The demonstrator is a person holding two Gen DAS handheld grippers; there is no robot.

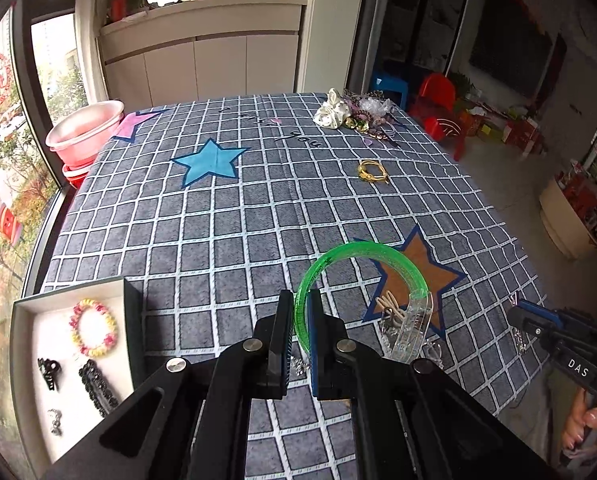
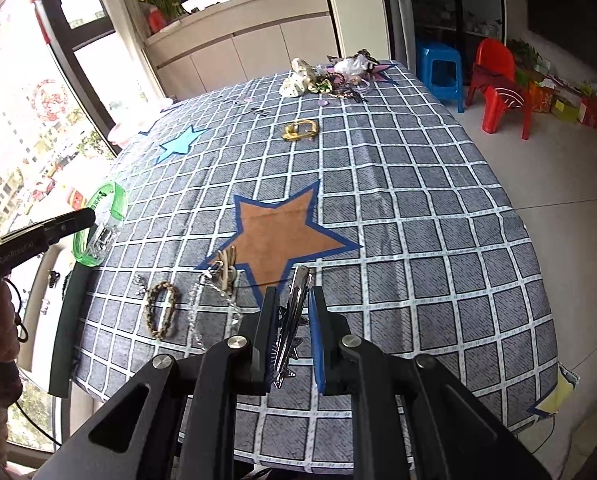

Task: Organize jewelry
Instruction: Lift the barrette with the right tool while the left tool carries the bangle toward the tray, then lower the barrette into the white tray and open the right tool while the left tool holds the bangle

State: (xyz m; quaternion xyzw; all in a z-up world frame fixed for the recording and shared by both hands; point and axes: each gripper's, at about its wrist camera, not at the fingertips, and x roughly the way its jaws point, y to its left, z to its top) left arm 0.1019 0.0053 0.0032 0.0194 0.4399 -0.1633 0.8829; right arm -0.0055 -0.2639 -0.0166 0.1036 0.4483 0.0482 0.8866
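Observation:
My left gripper (image 1: 300, 300) is shut on a green translucent bracelet (image 1: 362, 252) with a clear clasp block, held above the checked cloth; it also shows in the right wrist view (image 2: 98, 228). My right gripper (image 2: 292, 296) is shut on a silver hair clip (image 2: 294, 312), held over the cloth near the brown star (image 2: 278, 236). A white-lined jewelry box (image 1: 26, 360) at the lower left holds a pink-yellow bead bracelet (image 1: 94, 332), a black claw clip (image 1: 49, 372), a black bracelet (image 1: 96, 386) and small earrings (image 1: 55, 422).
A gold bracelet (image 1: 372, 171) lies mid-table. A pile of scrunchies and trinkets (image 1: 354, 114) sits at the far edge. A braided bracelet (image 2: 162, 314), beige hair ties (image 2: 226, 266) and a crystal chain (image 2: 218, 296) lie near the brown star. Pink basins (image 1: 84, 132) stand beyond the left edge.

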